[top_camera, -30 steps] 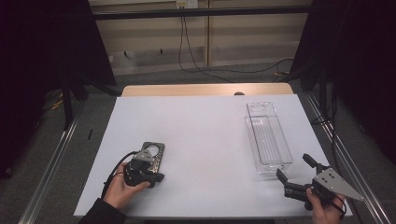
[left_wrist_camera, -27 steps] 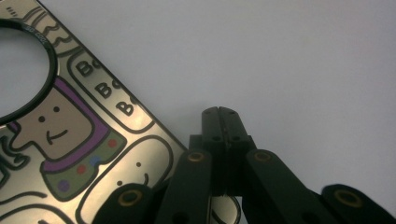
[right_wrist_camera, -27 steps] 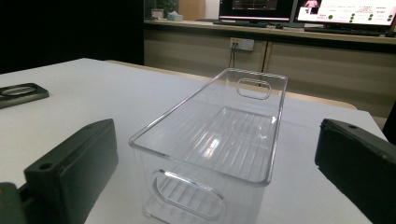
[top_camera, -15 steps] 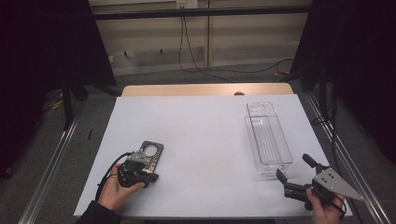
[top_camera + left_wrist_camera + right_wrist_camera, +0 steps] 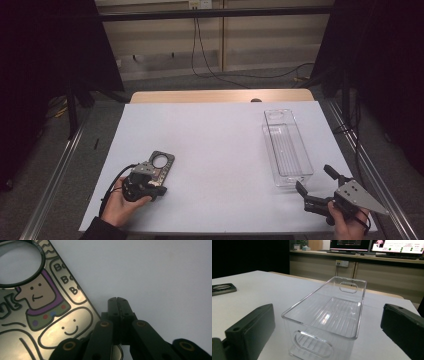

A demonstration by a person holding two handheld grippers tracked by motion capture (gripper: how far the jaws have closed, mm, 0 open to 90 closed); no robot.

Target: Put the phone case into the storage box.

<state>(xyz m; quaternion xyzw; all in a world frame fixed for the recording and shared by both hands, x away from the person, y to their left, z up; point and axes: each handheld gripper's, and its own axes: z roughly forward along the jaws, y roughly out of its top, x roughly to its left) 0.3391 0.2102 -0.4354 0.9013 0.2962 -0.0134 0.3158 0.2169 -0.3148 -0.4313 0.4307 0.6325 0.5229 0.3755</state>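
Near the table's front-left corner the left gripper [image 5: 150, 181], jaws fully closed on nothing, rests beside the cartoon-printed phone case [image 5: 37, 302], while the right gripper [image 5: 314, 189] waits wide open and empty before the clear plastic bin [image 5: 329, 315]; next, likely, the left jaws must open to grasp the case.

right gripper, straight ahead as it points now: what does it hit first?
Most likely the clear plastic bin. The right gripper has its jaws open and aimed at the bin's near end wall with the oval handle cutout; bare white table lies between. Depth of the gap is hard to judge.
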